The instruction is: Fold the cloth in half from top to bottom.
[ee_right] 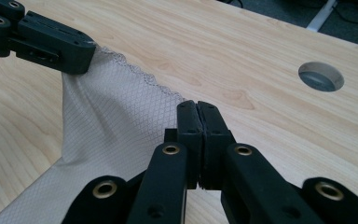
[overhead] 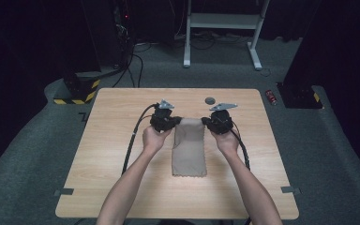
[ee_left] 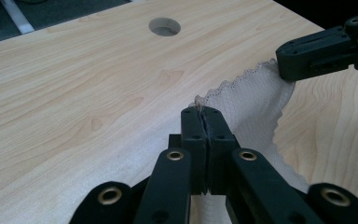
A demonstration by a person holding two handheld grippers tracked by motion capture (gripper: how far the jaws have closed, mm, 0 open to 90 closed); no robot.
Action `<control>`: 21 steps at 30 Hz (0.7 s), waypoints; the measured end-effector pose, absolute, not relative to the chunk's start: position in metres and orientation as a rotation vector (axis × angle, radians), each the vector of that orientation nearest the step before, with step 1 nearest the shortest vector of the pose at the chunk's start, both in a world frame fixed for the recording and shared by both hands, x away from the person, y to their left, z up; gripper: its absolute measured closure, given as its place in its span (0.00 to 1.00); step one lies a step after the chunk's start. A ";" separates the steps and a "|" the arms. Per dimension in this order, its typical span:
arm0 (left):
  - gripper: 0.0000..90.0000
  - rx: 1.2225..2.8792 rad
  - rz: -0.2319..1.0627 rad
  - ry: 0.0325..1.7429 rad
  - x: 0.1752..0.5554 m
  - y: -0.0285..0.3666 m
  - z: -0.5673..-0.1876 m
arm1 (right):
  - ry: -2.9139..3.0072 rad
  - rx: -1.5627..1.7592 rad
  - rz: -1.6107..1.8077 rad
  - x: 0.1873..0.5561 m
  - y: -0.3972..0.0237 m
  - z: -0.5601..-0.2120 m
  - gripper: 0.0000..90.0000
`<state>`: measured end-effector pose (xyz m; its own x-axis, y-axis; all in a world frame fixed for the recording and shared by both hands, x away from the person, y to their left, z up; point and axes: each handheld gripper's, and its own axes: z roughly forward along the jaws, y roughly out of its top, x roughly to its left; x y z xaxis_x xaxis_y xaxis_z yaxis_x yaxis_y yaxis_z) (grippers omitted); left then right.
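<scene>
Cloth (overhead: 189,149), beige, diamond-patterned, scalloped along the far edge, lying lengthwise on the middle of the bench (overhead: 117,187), near end flat on the wood, far end lifted off it. Held at its 2 far corners. Left gripper (overhead: 172,123) at the far left corner, jaws pressed together and pinching the cloth edge; seen again along its own 2 black jaws in the left gripper view (ee_left: 204,112), a scrap of scalloped hem caught between the tips. Right gripper (overhead: 207,122) at the far right corner, jaws likewise pressed together on the cloth; seen close in the right gripper view (ee_right: 197,106), fabric running in under the tips from the left. Top edge stretched between the 2 grippers, sagging slightly in the middle, rest of the cloth draping down toward the bench. Each gripper gripped in a hand, left hand (overhead: 154,139) and right hand (overhead: 227,142), forearms coming in from the bottom of the high view. Black cable (overhead: 132,140) trailing from the left gripper across the wood toward the near edge. Round hole (overhead: 210,100) in the bench just beyond the cloth, nearer the right gripper, apart from both. Red can (overhead: 272,97) on the grey floor (overhead: 337,154) past the far right corner of the bench.
</scene>
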<state>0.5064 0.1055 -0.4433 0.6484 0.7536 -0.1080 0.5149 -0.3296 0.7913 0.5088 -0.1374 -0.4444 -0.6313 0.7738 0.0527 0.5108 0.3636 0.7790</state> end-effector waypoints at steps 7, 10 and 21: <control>0.99 2.028 0.351 0.965 0.498 0.106 -0.447 | 2.327 1.107 1.157 0.500 -0.140 -0.449 0.99; 0.99 2.028 0.352 0.956 0.494 0.106 -0.449 | 2.336 1.090 1.164 0.495 -0.141 -0.451 0.99; 0.99 2.037 0.335 0.933 0.478 0.110 -0.459 | 2.366 1.047 1.175 0.480 -0.141 -0.457 0.99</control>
<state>0.4780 0.1099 -0.4591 0.6857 0.7211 -0.0988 0.4940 -0.3614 0.7908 0.4798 -0.1413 -0.4573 -0.6900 0.7219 0.0520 0.4777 0.4003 0.7820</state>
